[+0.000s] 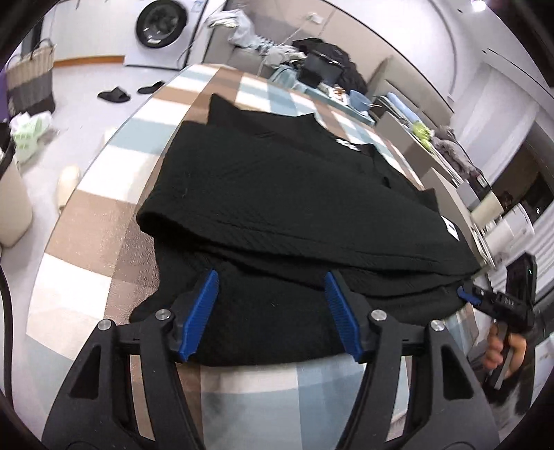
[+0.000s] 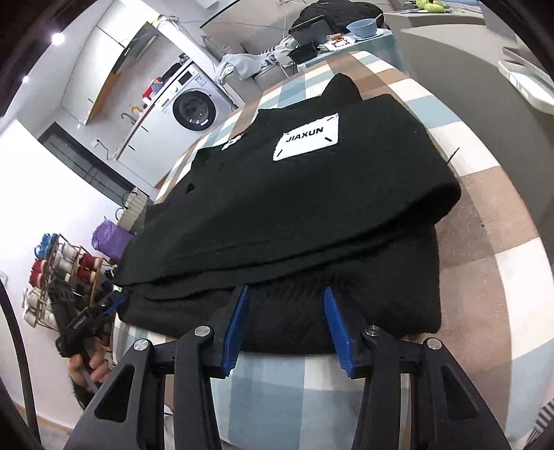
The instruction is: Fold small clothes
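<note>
A black knit garment (image 1: 294, 204) lies folded in layers on a checked tablecloth (image 1: 86, 225). In the right wrist view the garment (image 2: 294, 207) shows a white patch (image 2: 306, 142) reading JIAXUN on top. My left gripper (image 1: 271, 287) is open, its blue pads on either side of the near edge of the bottom layer. My right gripper (image 2: 285, 301) is open at the same edge, further along. Each gripper shows small in the other's view: the right one (image 1: 464, 292) and the left one (image 2: 119, 301), both at the cloth's edge.
A washing machine (image 1: 162, 24) stands beyond the table, with black slippers (image 1: 114, 95) and a woven basket (image 1: 31, 79) on the floor. A sofa with clothes (image 1: 311, 55), a blue bowl (image 2: 362, 27) and a shoe rack (image 2: 62, 273) surround the table.
</note>
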The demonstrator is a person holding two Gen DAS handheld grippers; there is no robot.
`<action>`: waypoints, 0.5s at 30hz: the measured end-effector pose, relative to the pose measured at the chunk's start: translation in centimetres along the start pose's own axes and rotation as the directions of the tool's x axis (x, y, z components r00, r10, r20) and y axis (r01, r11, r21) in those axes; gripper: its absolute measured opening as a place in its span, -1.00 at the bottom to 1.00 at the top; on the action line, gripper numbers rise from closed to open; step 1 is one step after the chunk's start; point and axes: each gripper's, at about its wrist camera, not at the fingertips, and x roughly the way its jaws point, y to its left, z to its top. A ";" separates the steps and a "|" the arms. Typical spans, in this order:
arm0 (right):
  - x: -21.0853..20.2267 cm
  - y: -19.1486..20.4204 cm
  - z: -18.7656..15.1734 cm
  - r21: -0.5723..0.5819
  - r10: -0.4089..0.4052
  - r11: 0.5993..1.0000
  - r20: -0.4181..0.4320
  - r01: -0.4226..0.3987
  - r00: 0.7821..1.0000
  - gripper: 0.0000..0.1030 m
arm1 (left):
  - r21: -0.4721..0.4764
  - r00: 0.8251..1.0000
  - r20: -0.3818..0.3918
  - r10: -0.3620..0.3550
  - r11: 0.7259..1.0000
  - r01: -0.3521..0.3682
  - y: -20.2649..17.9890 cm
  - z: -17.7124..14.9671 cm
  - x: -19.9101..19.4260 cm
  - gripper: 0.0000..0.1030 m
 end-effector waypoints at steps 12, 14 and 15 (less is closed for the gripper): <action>-0.1 0.0 -0.3 -0.016 0.012 1.000 -0.005 -0.012 1.000 0.01 | -0.075 0.998 -0.052 -0.039 0.997 0.035 0.2 1.4 2.4 0.54; 0.0 -0.1 -0.3 -0.008 0.023 1.000 -0.004 -0.023 1.000 0.01 | -0.150 0.997 -0.039 -0.068 0.987 0.061 1.4 1.5 2.1 0.53; 0.0 -0.2 -0.3 -0.004 0.026 1.000 -0.002 -0.026 1.000 0.01 | -0.189 0.996 -0.030 -0.089 0.979 0.082 2.0 1.4 1.9 0.53</action>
